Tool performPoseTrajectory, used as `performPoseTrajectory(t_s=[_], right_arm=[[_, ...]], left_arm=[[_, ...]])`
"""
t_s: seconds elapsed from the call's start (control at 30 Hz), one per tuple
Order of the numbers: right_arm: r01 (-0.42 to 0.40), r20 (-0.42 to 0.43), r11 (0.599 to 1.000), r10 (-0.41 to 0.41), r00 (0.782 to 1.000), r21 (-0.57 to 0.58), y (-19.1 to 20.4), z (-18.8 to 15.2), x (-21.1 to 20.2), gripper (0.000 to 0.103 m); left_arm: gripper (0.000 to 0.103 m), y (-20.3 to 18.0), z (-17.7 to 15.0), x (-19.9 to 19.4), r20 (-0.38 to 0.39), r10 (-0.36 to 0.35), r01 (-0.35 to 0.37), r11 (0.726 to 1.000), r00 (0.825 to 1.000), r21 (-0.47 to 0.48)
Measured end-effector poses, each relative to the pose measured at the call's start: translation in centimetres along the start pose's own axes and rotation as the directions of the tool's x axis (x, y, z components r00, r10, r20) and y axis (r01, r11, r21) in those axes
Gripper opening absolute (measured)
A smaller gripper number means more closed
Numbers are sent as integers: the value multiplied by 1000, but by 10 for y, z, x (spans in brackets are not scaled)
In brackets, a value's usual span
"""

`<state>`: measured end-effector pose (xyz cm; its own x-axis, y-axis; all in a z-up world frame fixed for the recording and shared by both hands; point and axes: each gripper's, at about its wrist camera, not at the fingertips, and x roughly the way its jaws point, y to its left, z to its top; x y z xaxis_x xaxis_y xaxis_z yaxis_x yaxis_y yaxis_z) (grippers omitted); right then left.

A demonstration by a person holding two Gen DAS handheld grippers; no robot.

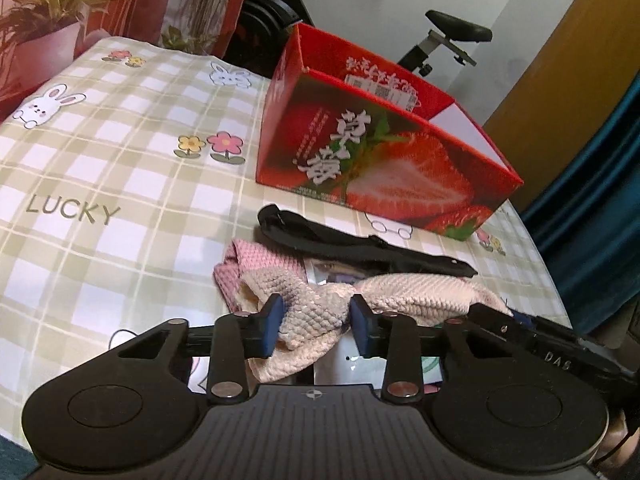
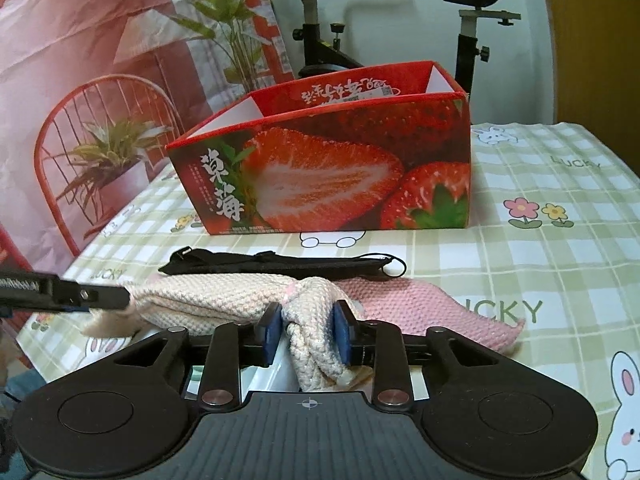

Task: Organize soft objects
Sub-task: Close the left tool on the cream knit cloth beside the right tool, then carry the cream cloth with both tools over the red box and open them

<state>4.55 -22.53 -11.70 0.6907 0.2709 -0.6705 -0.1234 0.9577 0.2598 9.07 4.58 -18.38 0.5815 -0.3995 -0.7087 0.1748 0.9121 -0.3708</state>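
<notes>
Nearest in each wrist view, a pair of blue-padded tongs is clamped on the same knitted cloth. The left gripper (image 1: 317, 320) pinches a cream-grey fold of the cloth (image 1: 316, 316); the right gripper (image 2: 307, 330) squeezes a bunched, rope-like twist of it (image 2: 312, 332). The cloth is one piece, coarse waffle knit, cream shading into pink, and lies on the checked tablecloth (image 1: 120, 184) with its pink end spreading toward 3 o'clock in the right view.

Just beyond, at 12 o'clock, lies one flat black pouch (image 2: 276, 266) with a thin cord loop, touching the cloth's far edge. Farther at 12 o'clock stands one open red strawberry box (image 2: 332, 172), a strip of bare tablecloth between it and the pouch. Open tablecloth stretches toward 10 o'clock in the left view and 2 o'clock in the right view.
</notes>
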Motion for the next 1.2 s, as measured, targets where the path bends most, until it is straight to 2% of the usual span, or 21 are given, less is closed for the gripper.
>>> performPoseTrajectory(t_s=[0.23,0.4,0.53,0.63,0.73,0.8,1.03,1.2], right_arm=[[-13,20,998,12,1000,56,-6,-2,-5,31],[-20,6,996,20,1000,84,-8,-2,-4,32],[-24,-4,996,24,1000,86,-7,-3,-4,27],[-27,-10,997,28,1000,77,-6,-3,-3,24],[-31,-9,997,31,999,74,-4,-4,-4,22],[-35,-2,997,35,999,71,-3,-3,-5,22],[-71,69,996,68,995,48,0,4,-19,21],[-91,112,996,90,990,-1,9,20,-27,20]], left_arm=[[36,8,-5,8,-22,-16,15,999,1000,-38],[40,11,-7,12,-32,-23,21,998,999,-62],[40,14,-9,13,-36,-38,35,996,999,-83],[38,14,-9,14,-33,-42,39,996,999,-84],[32,13,-9,13,-25,-50,48,996,998,-80],[27,11,-9,10,-15,-52,51,996,999,-72],[23,13,-2,-9,61,-92,98,990,994,-100],[23,-1,16,-32,152,-91,96,995,984,-30]])
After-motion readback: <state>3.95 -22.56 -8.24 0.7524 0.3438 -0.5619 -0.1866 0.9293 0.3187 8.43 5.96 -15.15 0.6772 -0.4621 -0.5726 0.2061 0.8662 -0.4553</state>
